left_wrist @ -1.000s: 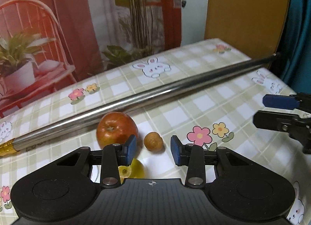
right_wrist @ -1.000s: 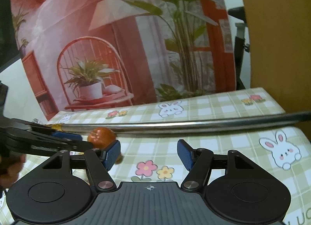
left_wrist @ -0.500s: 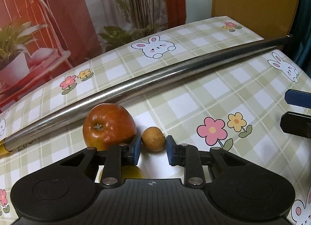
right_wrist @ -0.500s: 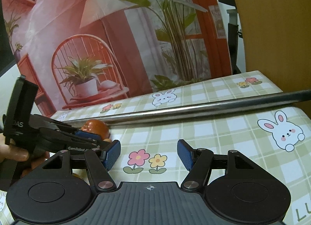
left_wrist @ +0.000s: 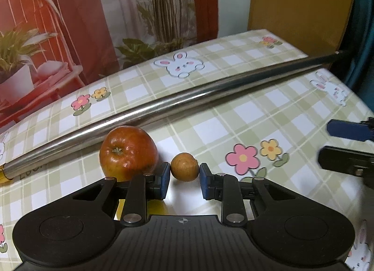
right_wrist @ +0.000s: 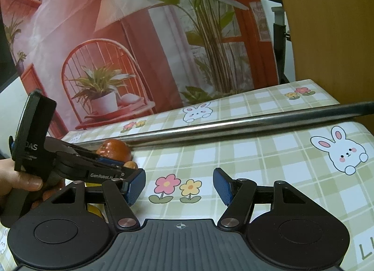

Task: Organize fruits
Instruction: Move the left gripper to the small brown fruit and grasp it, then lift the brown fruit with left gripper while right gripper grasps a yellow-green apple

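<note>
The left gripper (left_wrist: 184,175) has its jaws closed on the small round brown fruit (left_wrist: 184,169), just right of the red apple (left_wrist: 128,151) on the checked bench (left_wrist: 233,130). Lift straight up, gently, clear of the apple. It tilts steeply down; the right gripper (right_wrist: 178,185) hangs half open, empty

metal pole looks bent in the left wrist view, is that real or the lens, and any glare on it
Left wrist view: the metal pole bows upward, most likely fisheye distortion, with a bright glare streak along its middle. Right wrist view: it runs nearly straight, under softer highlights.
</note>
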Motion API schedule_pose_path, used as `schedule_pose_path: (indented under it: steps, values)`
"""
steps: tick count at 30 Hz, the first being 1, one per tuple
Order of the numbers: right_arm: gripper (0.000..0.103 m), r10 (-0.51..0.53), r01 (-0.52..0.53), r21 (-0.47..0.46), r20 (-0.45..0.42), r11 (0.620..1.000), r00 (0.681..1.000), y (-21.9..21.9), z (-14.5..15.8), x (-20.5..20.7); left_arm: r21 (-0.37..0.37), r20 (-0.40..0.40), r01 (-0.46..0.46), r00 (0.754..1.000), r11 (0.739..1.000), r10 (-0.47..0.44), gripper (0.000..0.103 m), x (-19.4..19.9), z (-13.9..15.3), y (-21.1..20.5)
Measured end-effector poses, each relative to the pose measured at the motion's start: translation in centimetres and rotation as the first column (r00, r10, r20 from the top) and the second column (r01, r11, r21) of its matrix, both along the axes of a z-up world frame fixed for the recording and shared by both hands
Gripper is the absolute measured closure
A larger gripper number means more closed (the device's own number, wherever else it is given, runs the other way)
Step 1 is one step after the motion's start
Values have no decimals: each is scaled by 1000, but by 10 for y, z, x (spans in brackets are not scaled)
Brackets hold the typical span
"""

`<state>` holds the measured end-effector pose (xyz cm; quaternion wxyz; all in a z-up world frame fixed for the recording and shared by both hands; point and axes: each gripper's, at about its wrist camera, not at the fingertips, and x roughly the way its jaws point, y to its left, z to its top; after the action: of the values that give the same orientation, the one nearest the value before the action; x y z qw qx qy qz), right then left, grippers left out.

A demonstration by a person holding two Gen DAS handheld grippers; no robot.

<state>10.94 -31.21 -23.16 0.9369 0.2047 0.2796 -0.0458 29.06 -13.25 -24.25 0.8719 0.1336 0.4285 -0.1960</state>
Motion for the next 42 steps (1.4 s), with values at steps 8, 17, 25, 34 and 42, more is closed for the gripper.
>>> schedule_pose_path:
  steps: [8, 17, 25, 34, 42]
  values:
    - [42, 20, -20, -8, -2, 1000, 1000, 7, 5, 0, -100, 45, -26, 999, 995, 30, 74, -32, 31, 30]
    - [42, 94, -95, -43, -15, 995, 995, 30, 14, 14, -166, 86, -143, 984, 976, 159, 74, -65, 58, 90]
    - [42, 253, -255, -60, -38, 965, 967, 69, 23, 52, -191, 103, -202, 969, 961, 225, 74, -95, 70, 126]
    - [49, 398, -412, -102, -128, 906, 908, 121, 25, 116, -243, 99, -250, 955, 937, 280, 74, -116, 70, 154]
    - [54, 368, -415, -110, -300, 903, 880, 142, 8, 150, -280, 81, -256, 954, 925, 288, 74, -129, 66, 163]
